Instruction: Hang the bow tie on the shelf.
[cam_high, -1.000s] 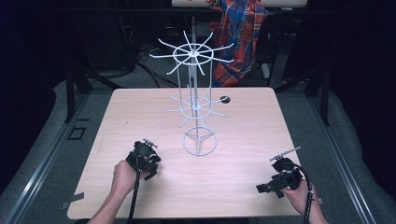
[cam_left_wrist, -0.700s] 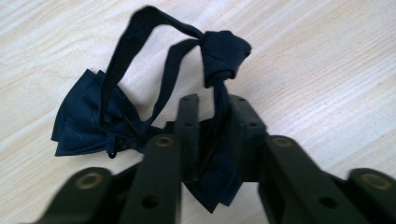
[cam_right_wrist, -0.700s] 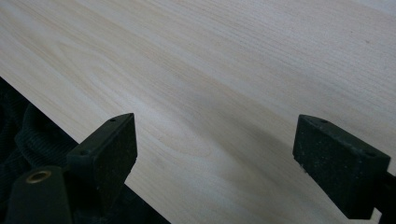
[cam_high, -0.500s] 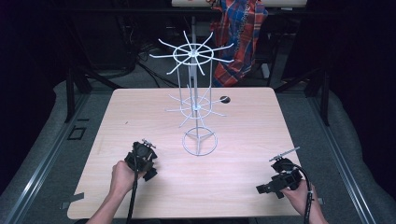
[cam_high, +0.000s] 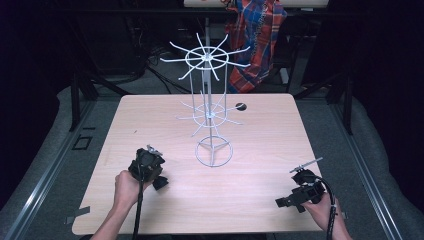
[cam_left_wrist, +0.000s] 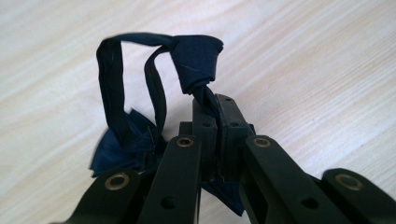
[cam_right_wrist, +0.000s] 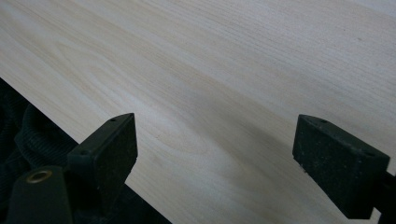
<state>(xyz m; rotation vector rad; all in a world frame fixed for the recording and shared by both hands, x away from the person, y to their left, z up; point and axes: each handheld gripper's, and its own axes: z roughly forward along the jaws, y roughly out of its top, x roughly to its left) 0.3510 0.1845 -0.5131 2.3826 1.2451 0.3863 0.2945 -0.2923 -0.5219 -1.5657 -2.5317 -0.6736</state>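
A pale wood-grain table (cam_high: 280, 150) lies under both pairs of jaws. Far ahead of them are a round dark hole (cam_high: 241, 106) and a hanging plaid cloth (cam_high: 257, 45).

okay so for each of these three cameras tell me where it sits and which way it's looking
High view: above the person's side, facing forward and down on the table and wire rack; forearms, both grippers show.
Left gripper view: on the left gripper, along shut jaws pinching dark blue fabric.
Right gripper view: on the right gripper, along open jaws.
All share the tabletop.
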